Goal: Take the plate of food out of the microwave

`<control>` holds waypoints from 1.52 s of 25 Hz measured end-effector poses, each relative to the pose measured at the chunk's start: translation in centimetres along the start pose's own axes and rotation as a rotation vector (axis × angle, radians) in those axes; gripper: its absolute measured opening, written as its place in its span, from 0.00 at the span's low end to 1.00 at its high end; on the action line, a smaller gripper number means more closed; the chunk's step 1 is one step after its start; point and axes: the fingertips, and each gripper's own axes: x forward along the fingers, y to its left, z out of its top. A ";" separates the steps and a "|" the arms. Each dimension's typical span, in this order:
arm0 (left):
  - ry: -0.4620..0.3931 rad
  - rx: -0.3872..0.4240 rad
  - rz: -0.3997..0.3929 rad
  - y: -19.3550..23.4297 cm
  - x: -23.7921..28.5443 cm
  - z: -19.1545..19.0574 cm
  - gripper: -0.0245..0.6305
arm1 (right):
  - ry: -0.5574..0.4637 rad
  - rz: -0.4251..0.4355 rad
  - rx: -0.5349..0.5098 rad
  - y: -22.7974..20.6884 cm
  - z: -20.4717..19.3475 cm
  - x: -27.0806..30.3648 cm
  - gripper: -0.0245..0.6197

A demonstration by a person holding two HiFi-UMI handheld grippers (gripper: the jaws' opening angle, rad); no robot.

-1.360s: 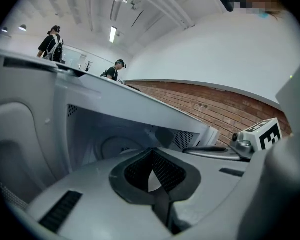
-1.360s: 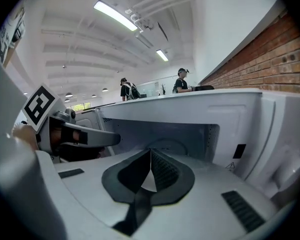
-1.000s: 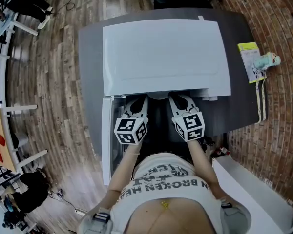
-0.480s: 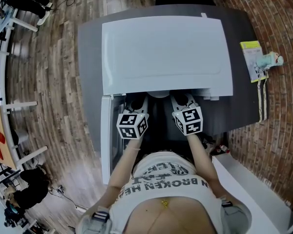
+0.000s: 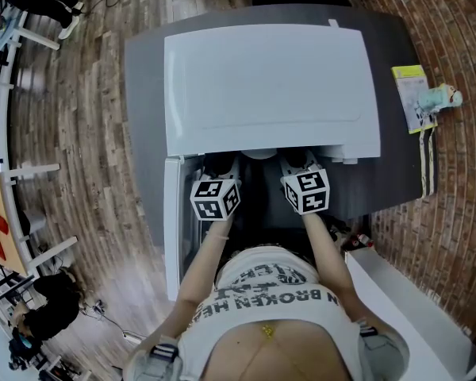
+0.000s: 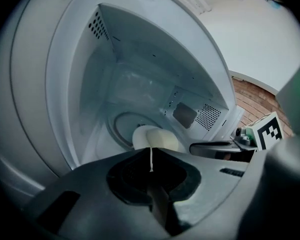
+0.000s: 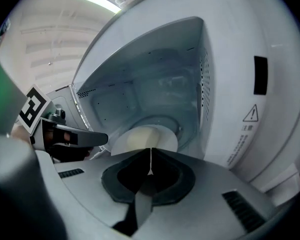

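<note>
A white plate [image 6: 155, 138] with a pale mound of food sits low at the mouth of the open white microwave [image 5: 270, 86]. My left gripper [image 6: 150, 154] is shut on the plate's near left rim, a thin white edge showing between its jaws. My right gripper [image 7: 150, 156] is shut on the plate [image 7: 145, 136] at its near right rim. In the head view the left gripper [image 5: 221, 166] and right gripper [image 5: 297, 163] reach under the microwave's front edge, with a sliver of the plate [image 5: 259, 155] between them. Each gripper view shows the other gripper beside the plate.
The microwave door [image 5: 173, 221] hangs open at the left. The oven stands on a dark grey table [image 5: 143, 117]. A yellow-green packet [image 5: 408, 98] lies at the table's right edge. The glass turntable [image 6: 121, 125] lies inside. A white ledge [image 5: 412, 308] is at the lower right.
In the head view both marker cubes have shifted a little toward the microwave's opening. Both grippers stay shut on the plate.
</note>
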 end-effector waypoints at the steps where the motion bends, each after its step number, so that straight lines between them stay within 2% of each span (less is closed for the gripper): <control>1: -0.002 -0.010 0.002 0.2 0.1 0.0 0.05 | -0.006 -0.004 0.012 -0.1 0.1 0.0 0.05; 8: -0.011 -0.074 0.028 1.8 0.5 -0.2 0.07 | -0.039 -0.020 0.047 -0.8 0.5 0.1 0.07; 10: -0.007 -0.087 0.035 2.1 0.6 -0.3 0.14 | -0.037 -0.015 0.069 -0.9 0.3 0.2 0.13; 17: -0.005 -0.122 0.033 2.8 0.9 -0.5 0.20 | -0.029 -0.031 0.153 -1.1 -0.6 0.8 0.24; 24: -0.010 -0.163 0.018 2.9 1.5 -0.6 0.22 | -0.071 -0.065 0.471 -2.8 -1.7 1.0 0.24; 28: -0.022 -0.237 -0.008 2.6 2.3 -0.7 0.22 | -0.077 -0.039 0.544 -3.1 -1.9 1.4 0.24; 32: -0.073 -0.336 -0.042 2.5 2.8 -0.3 0.22 | -0.092 -0.025 0.608 -3.3 -1.9 1.6 0.24; 36: -0.076 -0.352 -0.041 2.6 3.1 -0.3 0.22 | -0.104 0.016 0.665 -3.2 -1.5 2.1 0.23; 38: -0.071 -0.355 -0.043 2.7 3.2 -0.6 0.19 | -0.107 0.022 0.692 -3.4 -1.6 2.4 0.17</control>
